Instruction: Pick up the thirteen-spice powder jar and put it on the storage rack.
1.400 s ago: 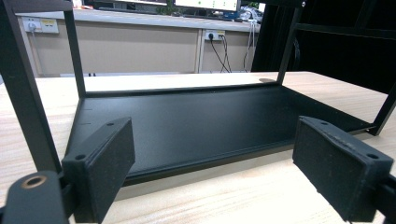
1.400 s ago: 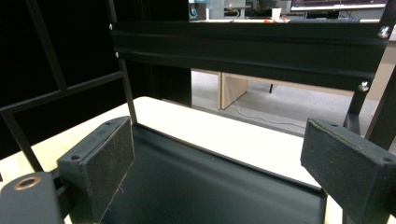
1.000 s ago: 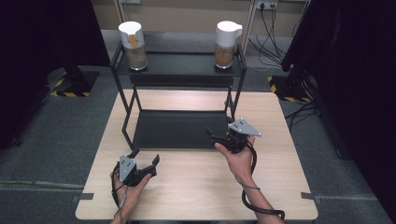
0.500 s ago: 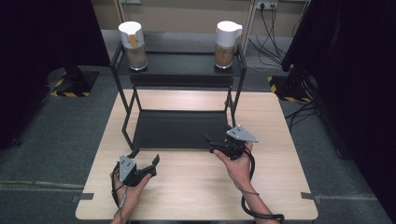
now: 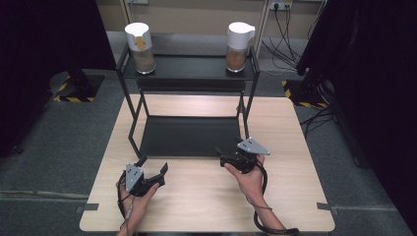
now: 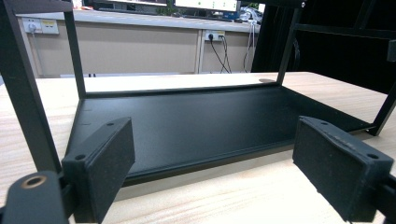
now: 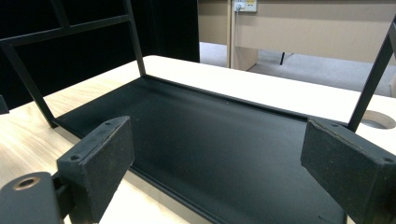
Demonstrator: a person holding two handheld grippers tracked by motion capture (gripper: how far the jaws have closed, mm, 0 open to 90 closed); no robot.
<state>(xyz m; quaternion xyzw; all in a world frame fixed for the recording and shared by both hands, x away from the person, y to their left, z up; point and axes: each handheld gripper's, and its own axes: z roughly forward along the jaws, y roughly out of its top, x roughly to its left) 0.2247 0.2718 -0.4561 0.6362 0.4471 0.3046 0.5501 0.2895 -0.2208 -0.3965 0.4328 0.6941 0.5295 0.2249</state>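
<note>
So the black rack [image 5: 189, 135] sits on the far half of the wooden table [image 5: 206, 196], two levels, thin metal legs. Its bottom shelf [image 6: 187, 121] lies flat on the tabletop and has nothing on it. Both grippers are pointed at that shelf from the near side.

The left gripper [image 5: 153, 167] is just off the shelf's front-left corner, held low over the table. Its jaws stand wide apart with nothing between them; in the left gripper view you look straight between the two black pads [image 6: 109, 163] at the shelf's front lip, with one rack leg [image 6: 23, 88] rising right beside the left pad.

The right gripper [image 5: 221, 156] is at the shelf's front-right corner, tips about at the shelf edge, hard to say whether they touch it. Jaws are spread wide too, gripping nothing. The right gripper view looks across the shelf at an angle, with a round hole [image 7: 377, 119] in the table off to the right.

Up on the top shelf [image 5: 189, 69] stand two jars with brownish stuff in them, one at each end: the left jar [image 5: 139, 48] has a white cap with a bit of tape, the right jar [image 5: 238, 46] has a white lid with a spout. Both are well away from the grippers.
</note>
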